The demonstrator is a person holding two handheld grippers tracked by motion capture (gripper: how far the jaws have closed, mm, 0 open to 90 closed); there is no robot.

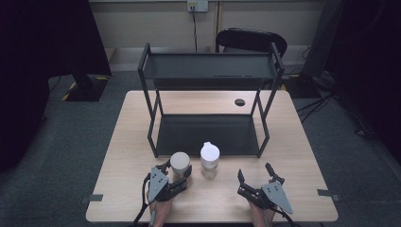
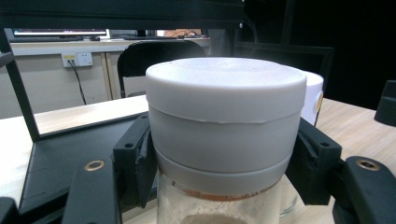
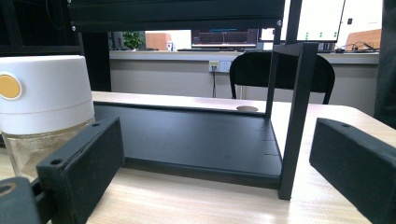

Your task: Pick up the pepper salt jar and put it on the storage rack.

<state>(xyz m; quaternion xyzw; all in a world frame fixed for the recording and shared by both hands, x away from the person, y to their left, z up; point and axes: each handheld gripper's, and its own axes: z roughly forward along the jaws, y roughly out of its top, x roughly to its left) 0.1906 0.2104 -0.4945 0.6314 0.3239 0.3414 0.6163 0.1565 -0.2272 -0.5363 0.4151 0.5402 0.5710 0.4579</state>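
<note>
At the near edge of the wooden table (image 1: 302, 156), just in front of a black two-tier rack (image 1: 208, 132), two jars are seen side by side. The grey-lidded jar (image 1: 179, 163) is clamped at its lid between the jaws of the left gripper (image 1: 176, 178); in the left gripper view the pads are pressed against both sides of the lid (image 2: 224, 116), above a glass body with pale powder in it. The white-capped jar (image 1: 209, 158) is stood just to the right of it, untouched, and is seen at the left of the right gripper view (image 3: 44, 102) with a yellow dot on its cap. The right gripper (image 1: 257, 176) is held near that jar but apart from it, its jaws spread wide with nothing between them.
</note>
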